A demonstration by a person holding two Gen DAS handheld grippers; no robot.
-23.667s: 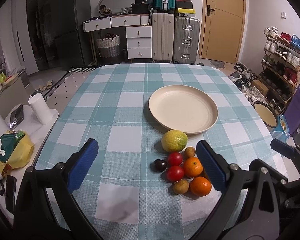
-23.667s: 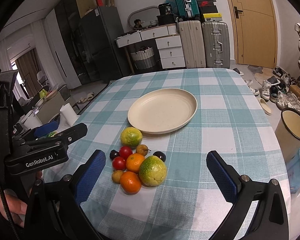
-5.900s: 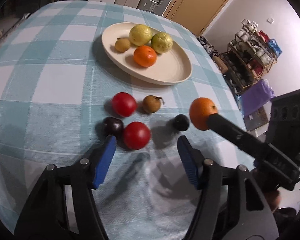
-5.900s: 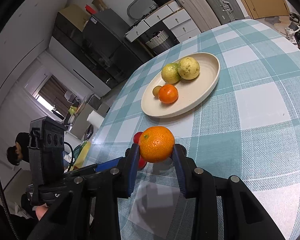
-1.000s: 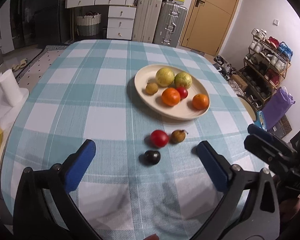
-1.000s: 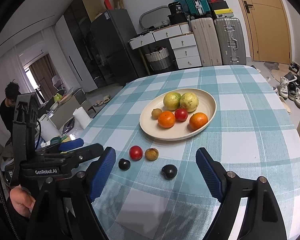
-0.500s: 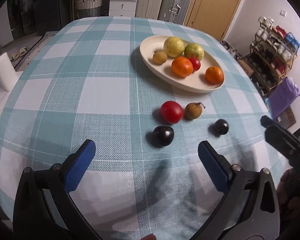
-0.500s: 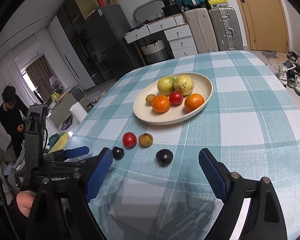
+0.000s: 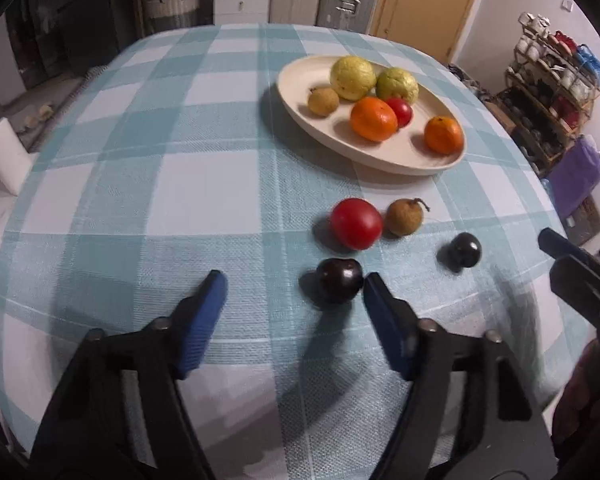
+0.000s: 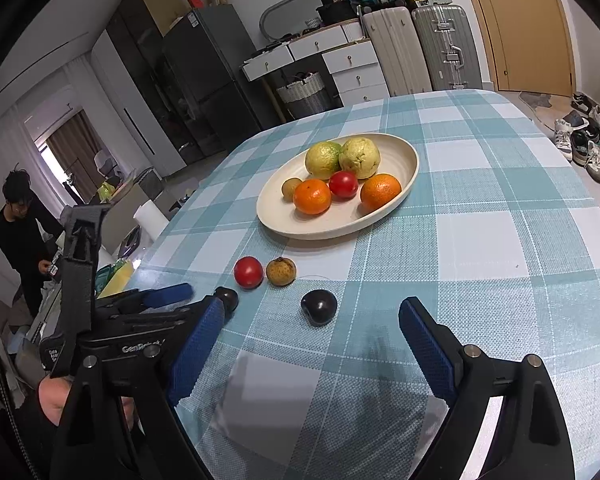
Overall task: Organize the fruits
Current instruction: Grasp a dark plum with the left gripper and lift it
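Note:
A cream plate [image 9: 300, 76] [image 10: 408, 160] holds two green-yellow fruits, two oranges, a red tomato and a small brown fruit. On the checked cloth lie a red tomato [image 9: 356, 223] [image 10: 248, 272], a brown fruit [image 9: 404, 217] [image 10: 281, 271] and two dark plums. My left gripper [image 9: 292, 292] is open, low over the cloth, its right finger beside the near plum [image 9: 338, 280] [image 10: 227, 298]. My right gripper [image 10: 308, 320] is open, just behind the other plum [image 10: 319, 306] [image 9: 464, 250].
The table drops off close to the right, with a shoe rack [image 9: 548, 80] beyond. Suitcases [image 10: 420, 48] and drawers stand past the far edge. A person [image 10: 20, 232] stands at the left beside a low side table with a paper roll [image 10: 150, 216].
My left gripper has dropped and moved forward to the near dark plum, and its jaws have narrowed. My right gripper has come closer to the other plum.

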